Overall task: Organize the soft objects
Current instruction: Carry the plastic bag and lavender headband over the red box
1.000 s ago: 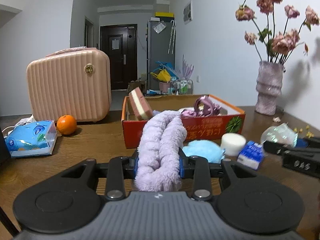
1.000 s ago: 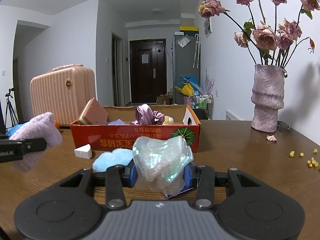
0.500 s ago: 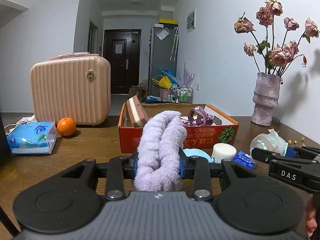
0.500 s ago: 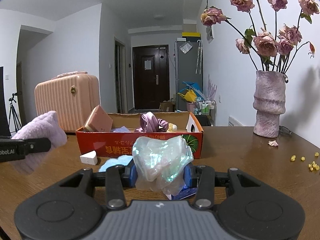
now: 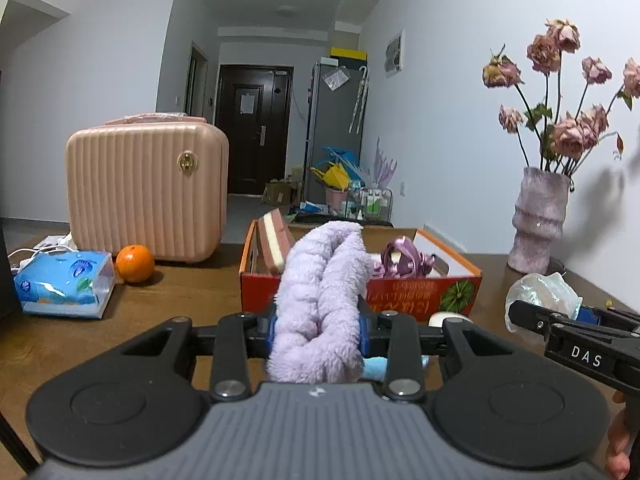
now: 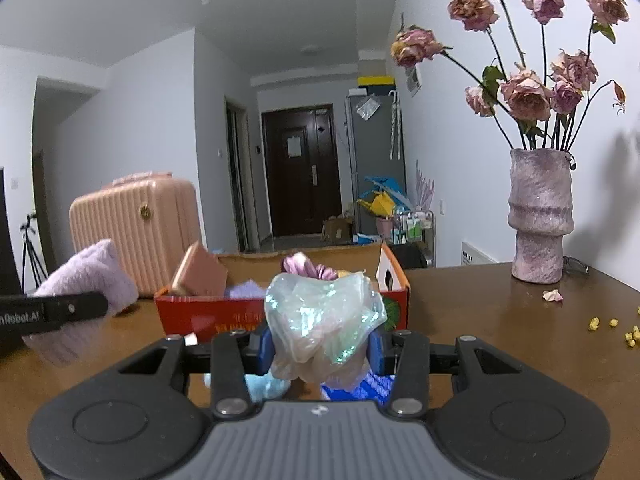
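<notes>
My left gripper (image 5: 318,320) is shut on a fluffy lilac cloth (image 5: 324,280), held above the table in front of the orange cardboard box (image 5: 420,294). My right gripper (image 6: 320,344) is shut on a crumpled iridescent translucent bundle (image 6: 320,320), also short of the box (image 6: 208,316). Each gripper shows in the other view: the right one (image 5: 560,320) at the right edge, the left one (image 6: 60,312) at the left edge. The box holds a pink-and-cream sponge (image 5: 272,248) and a purple satin scrunchie (image 5: 404,260).
A light blue soft piece (image 6: 264,386), a blue packet (image 6: 360,388) and a white sponge (image 5: 444,318) lie on the wooden table before the box. A pink suitcase (image 5: 144,188), an orange (image 5: 135,263) and a tissue pack (image 5: 64,284) sit left. A vase (image 6: 540,224) stands right.
Both views have tipped slightly, so the table items sit lower in frame. The right gripper with its bundle has risen in the left view. Both grips are unchanged.
</notes>
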`<act>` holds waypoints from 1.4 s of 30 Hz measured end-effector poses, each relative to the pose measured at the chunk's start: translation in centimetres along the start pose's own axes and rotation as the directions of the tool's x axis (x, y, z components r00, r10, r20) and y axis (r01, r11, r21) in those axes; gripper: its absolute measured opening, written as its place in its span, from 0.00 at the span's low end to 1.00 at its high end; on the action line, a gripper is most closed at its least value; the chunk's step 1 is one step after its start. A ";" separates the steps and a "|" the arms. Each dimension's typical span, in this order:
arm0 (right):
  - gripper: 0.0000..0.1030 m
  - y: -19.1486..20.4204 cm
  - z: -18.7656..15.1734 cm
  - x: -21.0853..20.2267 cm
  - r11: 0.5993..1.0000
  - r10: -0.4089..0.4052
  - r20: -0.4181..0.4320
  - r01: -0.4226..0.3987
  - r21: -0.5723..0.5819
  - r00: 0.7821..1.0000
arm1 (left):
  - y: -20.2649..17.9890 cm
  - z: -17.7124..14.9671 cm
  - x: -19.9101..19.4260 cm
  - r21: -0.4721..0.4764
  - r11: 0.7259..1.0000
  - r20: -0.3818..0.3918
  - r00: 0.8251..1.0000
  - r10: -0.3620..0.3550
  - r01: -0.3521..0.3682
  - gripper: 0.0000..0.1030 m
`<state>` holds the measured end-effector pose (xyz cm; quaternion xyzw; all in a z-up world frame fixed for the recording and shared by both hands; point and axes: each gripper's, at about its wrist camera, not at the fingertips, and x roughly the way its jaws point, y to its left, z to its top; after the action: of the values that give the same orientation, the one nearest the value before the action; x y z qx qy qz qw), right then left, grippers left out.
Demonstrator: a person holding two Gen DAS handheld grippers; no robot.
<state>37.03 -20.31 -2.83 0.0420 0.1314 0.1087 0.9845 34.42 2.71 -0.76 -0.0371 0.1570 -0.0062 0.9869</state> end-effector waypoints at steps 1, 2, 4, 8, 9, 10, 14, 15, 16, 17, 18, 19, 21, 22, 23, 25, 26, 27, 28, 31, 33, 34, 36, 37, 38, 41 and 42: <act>0.42 -0.1 0.3 0.2 1.000 0.000 0.006 0.000 0.005 1.000 | -0.1 0.2 0.1 -0.003 1.000 0.005 1.000 0.000 0.000 0.34; 0.42 -0.1 0.5 0.4 1.000 -0.002 0.014 0.002 0.009 1.000 | -0.1 0.4 0.2 -0.007 1.000 0.011 1.000 0.001 -0.001 0.34; 0.42 -0.1 0.9 0.8 1.000 -0.009 0.026 0.009 0.014 1.000 | -0.2 0.8 0.6 -0.015 1.000 0.018 1.000 0.003 -0.003 0.34; 0.42 -0.3 1.8 2.0 1.000 -0.014 0.042 0.013 0.028 0.999 | -0.4 1.6 1.5 -0.031 0.999 0.025 1.000 0.010 -0.009 0.34; 0.42 -0.3 2.1 2.2 0.999 -0.015 0.045 0.013 0.033 0.999 | -0.5 1.8 1.7 -0.035 0.999 0.025 1.000 0.013 -0.012 0.34; 0.42 -0.4 2.3 2.5 0.999 -0.014 0.048 0.013 0.036 0.999 | -0.5 1.9 2.0 -0.037 0.999 0.026 1.000 0.015 -0.014 0.34; 0.42 -0.7 3.3 3.7 0.999 -0.015 0.056 0.013 0.044 0.998 | -0.3 2.5 3.0 -0.049 0.999 0.026 0.999 0.024 -0.022 0.34; 0.42 -0.8 3.5 4.0 0.999 -0.014 0.055 0.012 0.044 0.998 | -0.3 2.7 3.1 -0.053 0.998 0.028 0.999 0.026 -0.024 0.34; 0.42 -0.8 3.8 4.3 0.999 -0.015 0.055 0.012 0.046 0.998 | -0.2 2.9 3.3 -0.058 0.998 0.029 0.999 0.027 -0.025 0.34; 0.42 -0.9 4.0 4.6 0.999 -0.015 0.056 0.013 0.047 0.998 | -0.2 3.0 3.6 -0.063 0.998 0.031 0.999 0.029 -0.027 0.34; 0.42 -0.9 4.1 4.9 0.999 -0.014 0.055 0.012 0.047 0.998 | -0.2 3.2 3.8 -0.068 0.997 0.034 0.999 0.031 -0.029 0.34; 0.42 -0.9 4.3 5.2 0.999 -0.014 0.054 0.011 0.047 0.998 | -0.2 3.4 4.1 -0.072 0.997 0.037 0.999 0.032 -0.029 0.34; 0.42 -0.9 4.7 5.8 0.999 -0.015 0.055 0.012 0.045 0.998 | -0.3 3.8 4.7 -0.079 0.997 0.042 0.999 0.032 -0.028 0.34; 0.42 -0.9 4.8 6.1 0.999 -0.016 0.055 0.014 0.043 0.998 | -0.3 3.9 5.0 -0.082 0.996 0.044 0.999 0.031 -0.027 0.34; 0.42 -0.9 5.0 6.4 0.999 -0.018 0.058 0.016 0.044 0.998 | -0.4 4.1 5.3 -0.082 0.996 0.045 0.999 0.030 -0.027 0.34; 0.42 -1.0 5.3 7.1 0.999 -0.019 0.058 0.017 0.048 0.998 | -0.6 4.2 6.0 -0.075 0.997 0.049 0.998 0.034 -0.031 0.34; 0.42 -1.1 5.5 7.5 0.999 -0.020 0.057 0.017 0.051 0.998 | -0.7 4.2 6.4 -0.072 0.997 0.046 0.998 0.033 -0.030 0.34; 0.42 -1.2 5.7 7.9 0.998 -0.020 0.055 0.017 0.055 0.998 | -0.7 4.3 6.8 -0.073 0.997 0.042 0.999 0.031 -0.027 0.34; 0.42 -1.2 6.0 8.4 0.998 -0.019 0.049 0.016 0.058 0.999 | -0.7 4.4 7.2 -0.073 0.997 0.040 0.999 0.030 -0.027 0.34; 0.42 -1.4 6.6 9.6 0.998 -0.026 0.042 0.023 0.063 0.999 | -0.8 4.7 8.2 -0.072 0.997 0.043 0.999 0.033 -0.030 0.34; 0.42 -1.6 7.0 10.3 0.998 -0.026 0.035 0.024 0.065 0.999 | -0.9 4.9 8.9 -0.072 0.997 0.045 0.998 0.035 -0.032 0.34; 0.42 -1.5 7.1 10.7 0.998 -0.028 0.032 0.026 0.064 0.999 | -0.9 5.0 9.2 -0.072 0.997 0.045 0.998 0.036 -0.033 0.34; 0.42 -1.7 7.4 11.6 0.997 -0.032 0.022 0.030 0.066 0.999 | -0.9 5.1 10.0 -0.074 0.997 0.040 0.998 0.038 -0.035 0.34; 0.42 -1.8 7.5 12.1 0.997 -0.031 0.014 0.030 0.068 0.999 | -0.8 5.2 10.4 -0.075 0.997 0.038 0.999 0.039 -0.036 0.34; 0.42 -1.9 7.6 12.5 0.997 -0.031 0.009 0.031 0.070 0.999 | -0.9 5.3 10.8 -0.075 0.997 0.037 0.999 0.040 -0.037 0.34; 0.42 -2.0 7.9 13.9 0.997 -0.036 -0.002 0.036 0.072 0.999 | -1.0 5.6 11.9 -0.074 0.997 0.037 0.999 0.040 -0.037 0.34; 0.42 -2.0 8.0 14.4 0.997 -0.038 -0.006 0.038 0.072 0.999 | -1.0 5.7 12.3 -0.074 0.997 0.037 0.999 0.039 -0.036 0.34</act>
<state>53.11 -19.46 1.05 0.0749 0.1384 0.0854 0.9838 47.87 1.78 0.89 -0.0704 0.1388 0.0186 0.9876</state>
